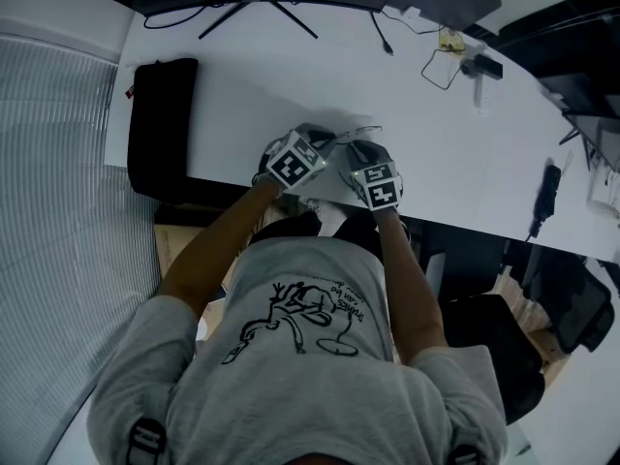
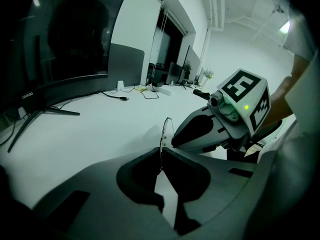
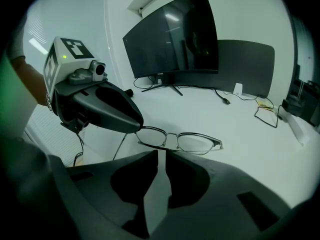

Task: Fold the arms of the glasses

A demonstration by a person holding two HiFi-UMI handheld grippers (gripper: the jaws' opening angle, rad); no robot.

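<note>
Glasses [image 3: 180, 140] at the front edge of the white tabletop [image 1: 291, 76], between the two tools. Left hand-held gripper [image 2: 161, 152]: jaws pressed together on the thin frame at one end of the glasses (seen edge-on in its own view). Right hand-held gripper [image 3: 162, 153]: jaws a narrow slit apart, nothing visible in the slit, tips just beside the lower rim near the bridge. One arm [image 3: 119, 146] stands unfolded.

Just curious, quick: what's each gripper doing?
Left gripper: closed on the glasses.
Right gripper: nearly closed; grip cannot be told.
</note>
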